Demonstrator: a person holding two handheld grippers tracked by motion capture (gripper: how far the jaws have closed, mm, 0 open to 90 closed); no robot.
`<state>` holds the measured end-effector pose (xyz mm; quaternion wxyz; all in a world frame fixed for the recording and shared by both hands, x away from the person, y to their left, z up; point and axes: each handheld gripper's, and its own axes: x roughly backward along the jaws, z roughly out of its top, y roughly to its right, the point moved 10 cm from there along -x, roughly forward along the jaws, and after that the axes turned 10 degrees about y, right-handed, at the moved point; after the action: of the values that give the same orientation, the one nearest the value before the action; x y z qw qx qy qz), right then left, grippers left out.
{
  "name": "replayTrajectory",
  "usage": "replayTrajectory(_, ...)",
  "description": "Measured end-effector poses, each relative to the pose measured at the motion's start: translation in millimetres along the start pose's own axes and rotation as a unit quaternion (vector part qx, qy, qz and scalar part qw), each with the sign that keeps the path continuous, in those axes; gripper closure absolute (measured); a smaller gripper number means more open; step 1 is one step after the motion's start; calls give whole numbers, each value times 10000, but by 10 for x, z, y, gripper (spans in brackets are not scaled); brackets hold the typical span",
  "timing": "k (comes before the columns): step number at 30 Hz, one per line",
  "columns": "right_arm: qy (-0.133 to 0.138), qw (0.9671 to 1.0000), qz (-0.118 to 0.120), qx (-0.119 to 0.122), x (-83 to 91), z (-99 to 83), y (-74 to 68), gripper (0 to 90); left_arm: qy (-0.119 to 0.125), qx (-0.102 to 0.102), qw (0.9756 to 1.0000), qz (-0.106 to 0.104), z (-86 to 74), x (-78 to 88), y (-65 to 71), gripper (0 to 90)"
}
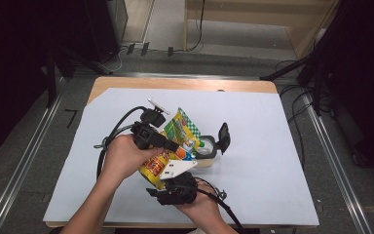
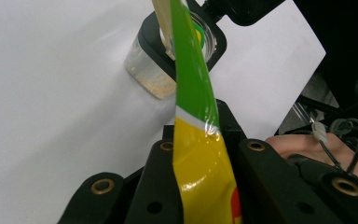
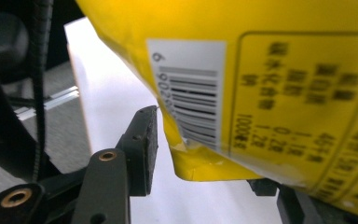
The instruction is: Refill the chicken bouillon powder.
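Snack bag (image 2: 200,154): glossy, yellow below, green above, barcode on back. Left gripper (image 2: 200,140) jaws pinch its edge. Right gripper (image 3: 205,154) jaws stand spread around the bottom corner.

Snack bag (image 1: 175,146) and open-lidded jar (image 1: 208,148) crowd table centre, jar just beyond bag tip. White sheet (image 1: 272,161) bare to right, far side and left edge: free passage there.

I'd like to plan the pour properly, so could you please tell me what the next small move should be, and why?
Probably tilt the snack bag a little further over the clear container. The left claw is shut on the bag, whose green top end already hangs above the container's open mouth. The right claw stands open around the bag's bottom corner without pressing it, and the hinged lid is flipped back.
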<state>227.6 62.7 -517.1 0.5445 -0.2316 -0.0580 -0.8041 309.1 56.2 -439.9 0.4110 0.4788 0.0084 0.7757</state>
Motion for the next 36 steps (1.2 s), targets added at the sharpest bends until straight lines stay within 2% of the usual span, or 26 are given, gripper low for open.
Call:
replayTrajectory(5, -37, 10000, -66, -44, 14, -8, 37, 614, 22, -9, 10000, -2, 10, -20, 4, 855)
replayTrajectory(9, 119, 9997, 96, -181, 29, 32, 23, 632, 86, -8, 10000, -39, 36, -7, 11, 849)
replayTrajectory(12, 169, 9996, 121, -216, 34, 46, 18, 640, 136, -9, 9999, -74, 48, 2, 24, 830)
replayTrajectory(13, 251, 9992, 174, -273, 42, 66, 12, 645, 200, 12, 9996, -178, 63, 14, 43, 816)
replayTrajectory(16, 363, 9985, 226, -343, 62, 102, 8, 648, 179, 3, 9995, -254, 62, 42, 61, 756)
replayTrajectory(20, 485, 9973, 290, -469, 80, 136, 25, 650, 186, -30, 9995, -236, 62, 73, 75, 706)
replayTrajectory(22, 546, 9965, 322, -546, 87, 148, 25, 652, 192, 14, 9995, -235, 60, 84, 84, 685)
replayTrajectory(25, 602, 9950, 404, -691, 92, 159, 22, 653, 75, 46, 9998, -158, 29, 86, 61, 655)
replayTrajectory(29, 580, 9952, 386, -691, 86, 147, 29, 655, 36, 88, 9998, -176, 12, 96, 54, 641)
replayTrajectory(31, 614, 9941, 428, -789, 92, 151, 41, 660, 49, 125, 9997, -198, 14, 107, 54, 628)
replayTrajectory(32, 631, 9936, 438, -832, 96, 154, 49, 661, 72, 216, 9995, -220, 17, 115, 40, 624)
replayTrajectory(33, 640, 9931, 447, -877, 100, 157, 55, 662, 72, 216, 9995, -220, 17, 115, 40, 624)
replayTrajectory(34, 634, 9931, 444, -876, 102, 154, 62, 663, 76, 378, 9990, -245, 16, 111, 26, 625)
replayTrajectory(36, 621, 9933, 435, -874, 103, 151, 65, 663, 36, 406, 9989, -246, 8, 110, 13, 630)
